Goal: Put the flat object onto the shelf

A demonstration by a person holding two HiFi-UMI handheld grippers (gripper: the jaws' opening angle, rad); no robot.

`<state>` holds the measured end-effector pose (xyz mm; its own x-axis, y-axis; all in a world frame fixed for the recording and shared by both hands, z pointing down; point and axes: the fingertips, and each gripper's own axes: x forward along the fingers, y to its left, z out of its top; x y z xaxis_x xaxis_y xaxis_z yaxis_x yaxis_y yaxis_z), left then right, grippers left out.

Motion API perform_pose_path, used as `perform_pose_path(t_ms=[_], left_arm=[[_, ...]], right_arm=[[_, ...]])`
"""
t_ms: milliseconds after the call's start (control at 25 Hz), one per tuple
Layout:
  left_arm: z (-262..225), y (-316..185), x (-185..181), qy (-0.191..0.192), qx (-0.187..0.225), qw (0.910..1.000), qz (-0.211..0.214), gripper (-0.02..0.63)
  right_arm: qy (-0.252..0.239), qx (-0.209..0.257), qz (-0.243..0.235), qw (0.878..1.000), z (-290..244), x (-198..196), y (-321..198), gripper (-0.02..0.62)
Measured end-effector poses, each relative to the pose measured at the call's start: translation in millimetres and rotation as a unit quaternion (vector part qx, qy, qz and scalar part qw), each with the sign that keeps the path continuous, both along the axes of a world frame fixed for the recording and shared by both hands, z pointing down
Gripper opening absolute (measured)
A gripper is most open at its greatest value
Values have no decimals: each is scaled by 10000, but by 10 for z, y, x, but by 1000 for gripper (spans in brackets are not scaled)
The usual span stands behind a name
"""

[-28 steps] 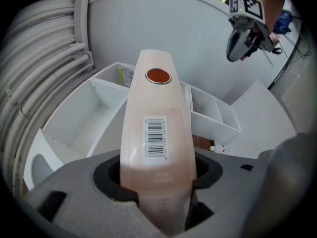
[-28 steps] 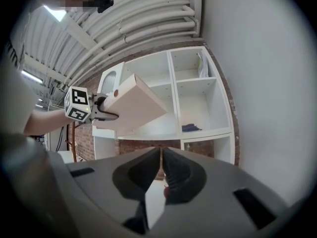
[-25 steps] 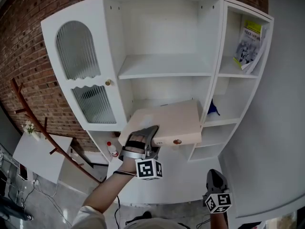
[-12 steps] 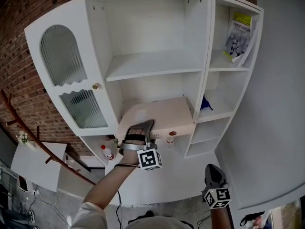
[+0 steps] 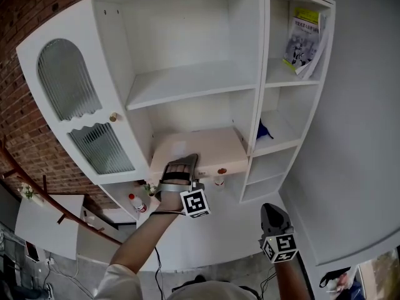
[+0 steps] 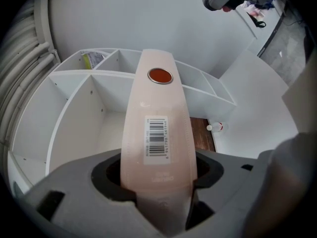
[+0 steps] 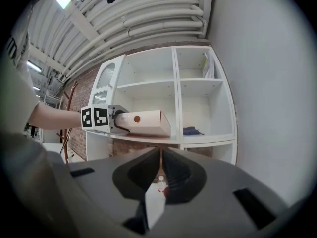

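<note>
Two hand-held grippers show, and the left gripper (image 5: 179, 169) (image 6: 158, 182) is the busy one: its jaws are clamped on the near end of a flat pale pink box (image 5: 206, 149) (image 6: 157, 108) (image 7: 146, 119), pads pressed to both broad faces. The narrow edge of the box runs away from the jaws, carrying a white barcode label (image 6: 157, 138) and, further out, a round orange-red spot (image 6: 160, 76) (image 5: 221, 170). The box lies level in the lower opening of the middle bay of a white wooden shelf unit (image 5: 187, 83) (image 7: 163, 83), most of its length over that shelf board and its near edge jutting out past the front; whether it rests on the board cannot be told. The right gripper (image 5: 274, 214) (image 7: 159, 182) hangs low and well apart from the unit, jaws together with nothing between them. In the narrow right bay a magazine (image 5: 303, 36) leans in the top compartment and a small blue thing (image 5: 264, 131) lies one compartment down. At the left of the unit is an arched ribbed-glass door (image 5: 65, 80), with a red brick wall (image 5: 19, 24) behind.
</note>
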<state>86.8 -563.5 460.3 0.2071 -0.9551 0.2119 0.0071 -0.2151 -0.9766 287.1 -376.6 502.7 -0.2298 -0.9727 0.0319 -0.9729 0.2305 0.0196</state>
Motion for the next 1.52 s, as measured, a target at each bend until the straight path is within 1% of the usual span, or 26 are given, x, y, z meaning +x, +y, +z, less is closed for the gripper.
perform_pose_path(t_ms=[320, 440, 600, 760, 840, 1000, 1120, 1280, 1360, 1400, 1520], left_arm=[[84, -187, 5, -53, -80, 9999, -99, 301], [171, -252, 12, -72, -205, 9997, -114, 310], [407, -344, 43, -96, -725, 9972, -124, 332], [564, -427, 118, 49, -1202, 9927, -83, 350], [601, -462, 171, 213, -1521, 9881, -46, 359], [616, -517, 260, 556, -2155, 9749, 55, 369], [652, -553, 286, 728, -2590, 9630, 144, 371], [628, -623, 295, 1089, -3061, 9455, 228, 370], [602, -661, 315, 1280, -3247, 9367, 269, 370], [592, -685, 319, 1349, -3293, 9341, 289, 370], [590, -742, 297, 1385, -3288, 9336, 342, 370]], right_arm=[[316, -17, -63, 9995, -11, -106, -217, 34], [436, -28, -50, 9990, -11, -90, -280, 34], [364, -70, -16, 9993, 20, -59, -309, 34], [367, -141, -2, 9992, 111, -64, -299, 34], [357, -170, 19, 9992, 135, -48, -307, 35], [347, -183, 50, 9992, 139, -20, -333, 34], [358, -212, 50, 9991, 149, -11, -358, 34], [374, -239, 12, 9990, 154, -33, -402, 34], [381, -247, -13, 9990, 160, -54, -426, 35], [388, -252, -27, 9989, 164, -69, -436, 34], [417, -277, -72, 9987, 173, -109, -453, 34]])
